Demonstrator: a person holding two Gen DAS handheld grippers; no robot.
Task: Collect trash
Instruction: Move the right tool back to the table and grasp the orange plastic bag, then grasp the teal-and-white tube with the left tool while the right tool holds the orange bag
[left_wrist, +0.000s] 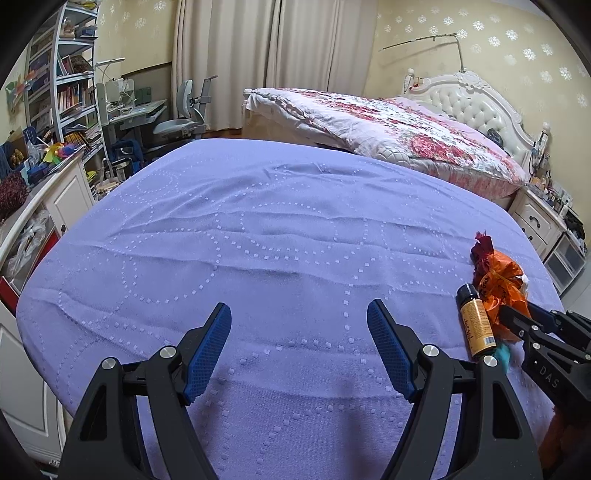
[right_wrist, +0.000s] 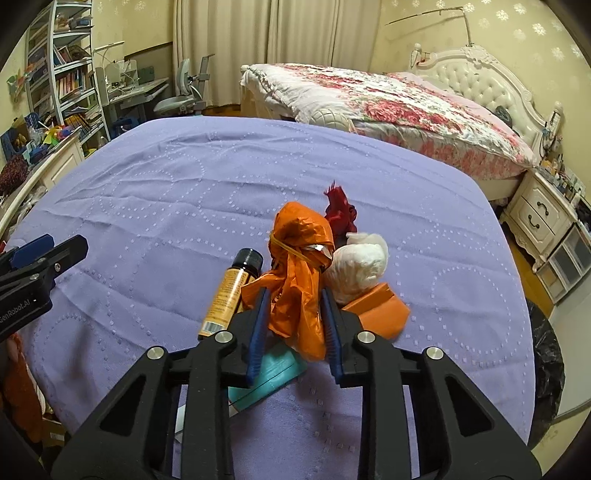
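Right tongs (right_wrist: 295, 295) I have clamped on the orange bag (right_wrist: 301, 258) near the cloth's (right_wrist: 147, 192) right edge; left tongs (left_wrist: 299, 310) gape wide, empty.

We are in a bedroom in a home. We see a big bed (left_wrist: 424, 133) with a flowery blanket (right_wrist: 424, 110) and a puffy white headboard (left_wrist: 476, 99). A little night table (right_wrist: 543, 214) stands beside it. There are long curtains (left_wrist: 266, 55), a desk (left_wrist: 140, 112) with a chair (left_wrist: 184, 114), and shelves (left_wrist: 70, 85) full of books.
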